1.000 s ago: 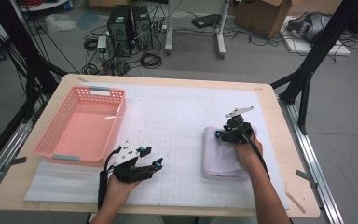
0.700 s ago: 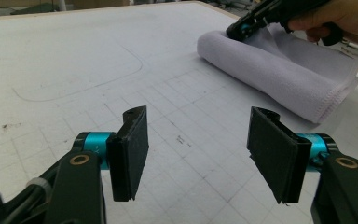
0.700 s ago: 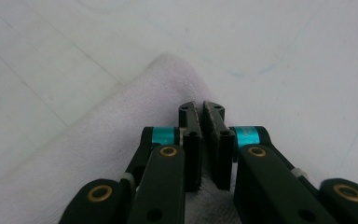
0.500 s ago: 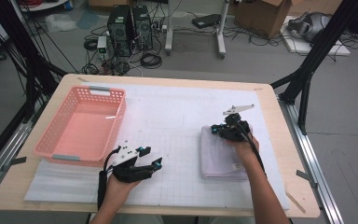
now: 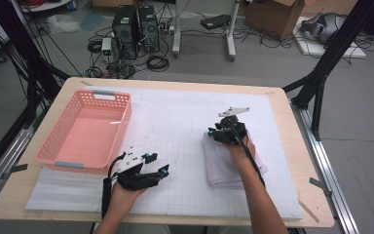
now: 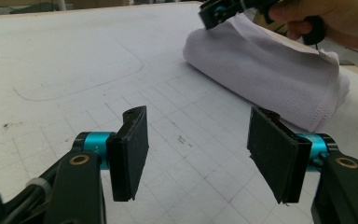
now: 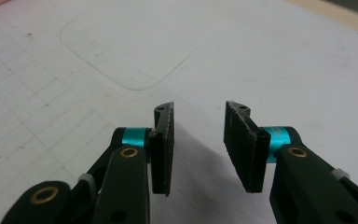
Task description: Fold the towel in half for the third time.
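A folded pale lilac cloth lies on the white gridded mat, right of centre. My right gripper hovers at the cloth's far end. Its jaws have just been opening and stand apart. Nothing is pressed between the pads, and the cloth's edge lies just below them. My left gripper rests low on the mat at the front left. It is open and empty, and points toward the cloth from a short distance away.
A pink plastic basket stands empty on the left side of the table. The wooden table edge runs just right of the mat. Black frame legs, computers and cables stand on the floor beyond the table.
My right gripper has shifted slightly left and up at the far end of the cloth. The left gripper has stayed where it was.
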`<state>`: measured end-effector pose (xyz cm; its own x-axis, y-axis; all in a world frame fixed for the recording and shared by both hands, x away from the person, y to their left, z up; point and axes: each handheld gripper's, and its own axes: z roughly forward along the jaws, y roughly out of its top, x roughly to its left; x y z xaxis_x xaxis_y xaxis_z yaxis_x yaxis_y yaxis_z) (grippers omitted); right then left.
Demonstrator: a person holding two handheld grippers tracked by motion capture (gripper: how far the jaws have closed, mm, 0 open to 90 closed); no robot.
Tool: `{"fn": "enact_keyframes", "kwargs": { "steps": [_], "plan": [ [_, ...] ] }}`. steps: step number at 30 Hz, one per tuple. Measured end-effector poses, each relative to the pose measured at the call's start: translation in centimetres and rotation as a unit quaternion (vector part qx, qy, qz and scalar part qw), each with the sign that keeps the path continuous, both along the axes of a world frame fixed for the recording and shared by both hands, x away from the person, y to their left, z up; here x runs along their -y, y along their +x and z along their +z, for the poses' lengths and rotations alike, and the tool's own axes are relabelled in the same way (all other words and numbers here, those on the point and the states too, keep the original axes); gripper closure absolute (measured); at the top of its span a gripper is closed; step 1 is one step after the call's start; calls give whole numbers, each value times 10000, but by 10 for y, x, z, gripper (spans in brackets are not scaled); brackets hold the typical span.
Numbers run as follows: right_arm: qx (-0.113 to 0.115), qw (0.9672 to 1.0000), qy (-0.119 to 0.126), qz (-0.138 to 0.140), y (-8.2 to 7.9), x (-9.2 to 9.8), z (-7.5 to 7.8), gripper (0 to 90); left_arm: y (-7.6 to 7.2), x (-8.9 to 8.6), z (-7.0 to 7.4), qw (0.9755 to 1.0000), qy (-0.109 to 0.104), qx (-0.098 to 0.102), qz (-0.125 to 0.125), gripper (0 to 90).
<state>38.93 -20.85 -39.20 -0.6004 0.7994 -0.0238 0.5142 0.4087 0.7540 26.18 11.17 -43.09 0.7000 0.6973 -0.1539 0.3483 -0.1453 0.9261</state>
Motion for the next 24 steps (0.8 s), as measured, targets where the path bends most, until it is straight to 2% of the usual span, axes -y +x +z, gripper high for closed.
{"fn": "enact_keyframes", "kwargs": {
  "steps": [2, 4, 6, 10, 12, 14, 16, 17, 18, 20, 22, 24],
  "plan": [
    [126, 9999, -1, 7, -7, 11, 8, 622, 0, 0, 0, 10000, 5, 9, -1, 387],
    [153, 9999, -66, 6, -16, 21, 12, 623, 0, 0, 0, 10000, -4, -5, 14, 387],
    [79, 9999, -44, 85, -25, 27, 12, 618, 0, 0, 0, 10000, 15, 7, 10, 387],
    [-14, 9997, 41, 258, -49, 27, 6, 605, 0, 1, 0, 10000, 11, -7, 5, 387],
    [-115, 9995, -10, 303, -58, 24, -1, 578, 0, 1, 0, 10000, 16, -8, 12, 387],
    [-345, 9988, -39, 341, -62, 21, -9, 539, 0, 1, 0, 10000, 17, -3, 8, 387],
    [-518, 9980, -198, 313, -64, 17, -17, 537, -1, 1, 0, 10000, 6, 5, 5, 387],
    [-551, 9977, -311, 260, -64, 16, -22, 564, -1, 0, 0, 10000, 9, 7, 31, 387],
    [-621, 9970, -393, 232, -65, 16, -25, 630, -1, 0, 0, 10000, -9, 5, 41, 387],
    [-658, 9969, -331, 284, -65, 17, -27, 819, 0, -1, 0, 10000, -9, -1, 54, 387],
    [-760, 9963, -230, 339, -65, 17, -25, 854, 0, -3, 0, 10000, -22, 5, 68, 387],
    [-916, 9949, 105, 417, -65, 19, -20, 858, 1, -4, 1, 10000, -28, 8, 90, 387]
  ]
}}
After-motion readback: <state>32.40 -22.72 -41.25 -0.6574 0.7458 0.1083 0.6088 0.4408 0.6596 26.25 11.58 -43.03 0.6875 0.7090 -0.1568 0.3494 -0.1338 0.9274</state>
